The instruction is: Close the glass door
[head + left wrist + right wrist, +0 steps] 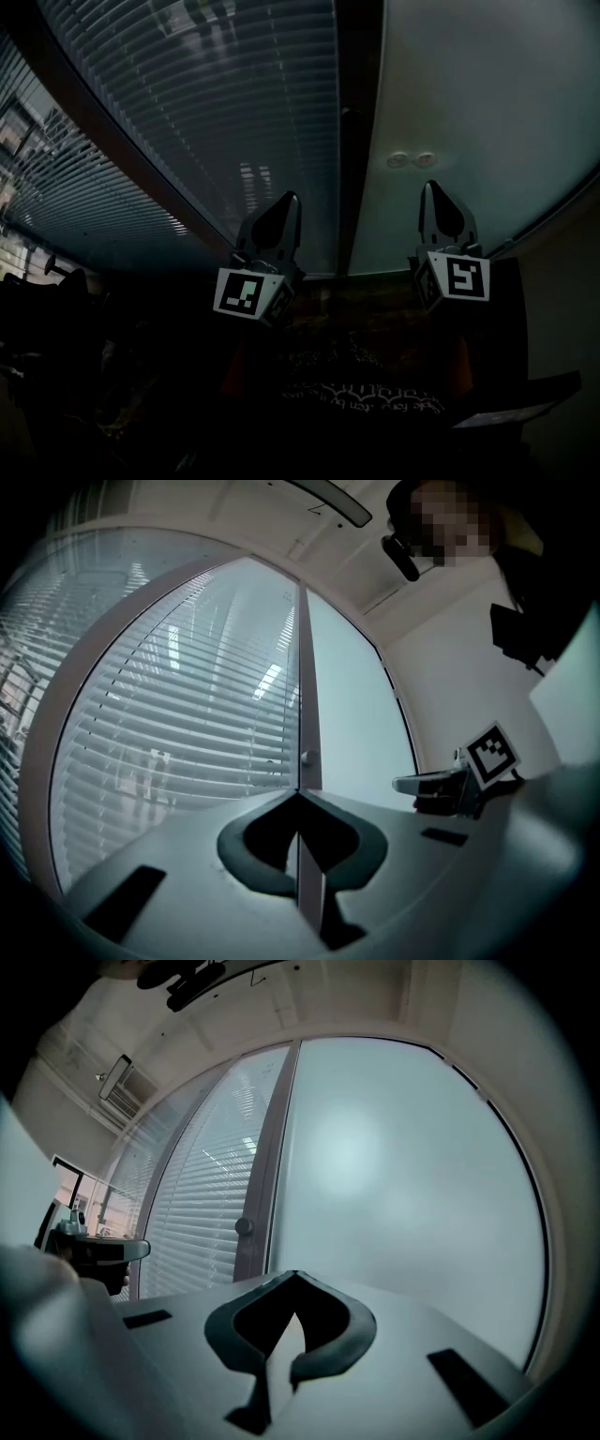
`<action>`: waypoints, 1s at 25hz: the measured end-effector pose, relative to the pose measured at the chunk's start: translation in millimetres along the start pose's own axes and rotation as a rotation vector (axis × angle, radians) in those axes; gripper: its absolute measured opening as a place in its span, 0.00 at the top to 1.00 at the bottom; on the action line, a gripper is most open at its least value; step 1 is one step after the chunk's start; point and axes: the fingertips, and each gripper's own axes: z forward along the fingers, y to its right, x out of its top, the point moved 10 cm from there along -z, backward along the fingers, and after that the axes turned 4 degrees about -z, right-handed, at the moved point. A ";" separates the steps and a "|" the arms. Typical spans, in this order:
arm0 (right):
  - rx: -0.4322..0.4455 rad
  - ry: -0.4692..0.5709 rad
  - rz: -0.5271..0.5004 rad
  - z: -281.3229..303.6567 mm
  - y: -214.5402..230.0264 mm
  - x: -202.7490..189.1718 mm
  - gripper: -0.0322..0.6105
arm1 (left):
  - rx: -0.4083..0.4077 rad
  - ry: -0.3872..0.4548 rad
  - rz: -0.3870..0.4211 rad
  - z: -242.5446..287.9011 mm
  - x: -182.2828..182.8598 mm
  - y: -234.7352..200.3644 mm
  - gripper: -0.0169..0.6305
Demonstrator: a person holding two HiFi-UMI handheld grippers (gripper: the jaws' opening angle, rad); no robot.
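Two empty, clenched tools, left gripper [289, 201] and right gripper [431, 189], face the glass door [478, 103], probably to push it

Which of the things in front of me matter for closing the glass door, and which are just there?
For the job:
- glass door
- its round knob
- left tongs and right tongs, both shut and empty

Just there:
- slatted blinds behind the neighbouring pane
- white wall beside the door

place: office | evidence: slatted blinds [187, 733]; frosted glass door [403, 1194]
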 end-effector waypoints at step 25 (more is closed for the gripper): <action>-0.008 -0.007 0.006 -21.2 2.2 1.4 0.95 | 0.000 0.034 0.010 -12.1 5.9 14.1 0.97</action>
